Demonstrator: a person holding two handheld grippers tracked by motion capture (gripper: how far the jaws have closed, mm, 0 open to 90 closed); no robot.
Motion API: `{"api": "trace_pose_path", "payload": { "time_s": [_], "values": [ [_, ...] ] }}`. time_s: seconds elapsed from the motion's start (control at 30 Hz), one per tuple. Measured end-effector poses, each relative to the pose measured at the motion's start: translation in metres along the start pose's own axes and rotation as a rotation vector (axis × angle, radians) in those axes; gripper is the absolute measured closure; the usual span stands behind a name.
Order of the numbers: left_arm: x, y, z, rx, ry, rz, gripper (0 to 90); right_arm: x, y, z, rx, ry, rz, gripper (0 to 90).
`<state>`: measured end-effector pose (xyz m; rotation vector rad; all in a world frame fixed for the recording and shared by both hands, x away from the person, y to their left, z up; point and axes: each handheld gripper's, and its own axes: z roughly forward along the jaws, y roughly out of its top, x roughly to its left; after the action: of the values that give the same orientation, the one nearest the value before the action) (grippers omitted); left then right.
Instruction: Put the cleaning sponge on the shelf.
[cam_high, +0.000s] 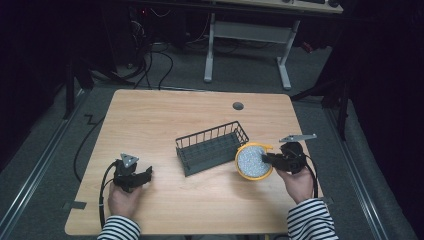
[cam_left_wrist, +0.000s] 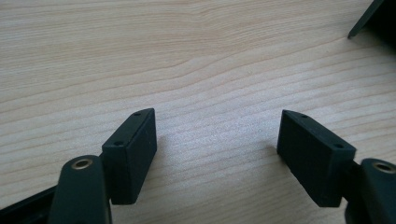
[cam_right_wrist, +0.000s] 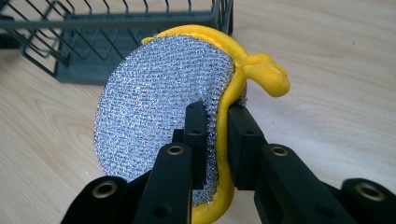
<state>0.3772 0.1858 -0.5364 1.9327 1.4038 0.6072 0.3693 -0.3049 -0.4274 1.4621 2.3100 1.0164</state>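
A round scouring pad (cam_high: 253, 161) with a silver mesh face and yellow rim hangs just above the table, right of the wire rack. My right gripper (cam_high: 266, 158) is shut on its edge; in the right gripper view the two jaws pinch the yellow rim of the pad (cam_right_wrist: 159, 107), and a yellow loop (cam_right_wrist: 267, 74) sticks out at its top right. My left gripper (cam_high: 148, 174) rests low over the table at the front left, open, with bare wood between its black pads (cam_left_wrist: 133, 154).
A dark wire rack (cam_high: 211, 147) with a solid tray base stands mid-table, just left of the pad; its corner (cam_left_wrist: 373, 18) shows in the left gripper view. A round cable hole (cam_high: 238, 106) lies at the back. The table's front edge (cam_high: 200, 233) is near both hands.
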Motion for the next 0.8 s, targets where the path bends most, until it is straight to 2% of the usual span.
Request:
{"api": "trace_pose_path", "payload": {
  "time_s": [0.37,0.6,0.8],
  "values": [
    [0.0,0.0,0.0,0.0,0.0,0.0,29.0,0.004,0.035,-0.019,-0.043,-0.001,-0.043,79.8],
    [0.0,0.0,0.0,0.0,0.0,0.0,29.0,0.006,0.052,-0.02,-0.052,0.006,-0.061,79.8],
    [0.0,0.0,0.0,0.0,0.0,0.0,29.0,0.01,0.074,-0.016,-0.07,0.018,-0.071,79.8]
  ]
}}
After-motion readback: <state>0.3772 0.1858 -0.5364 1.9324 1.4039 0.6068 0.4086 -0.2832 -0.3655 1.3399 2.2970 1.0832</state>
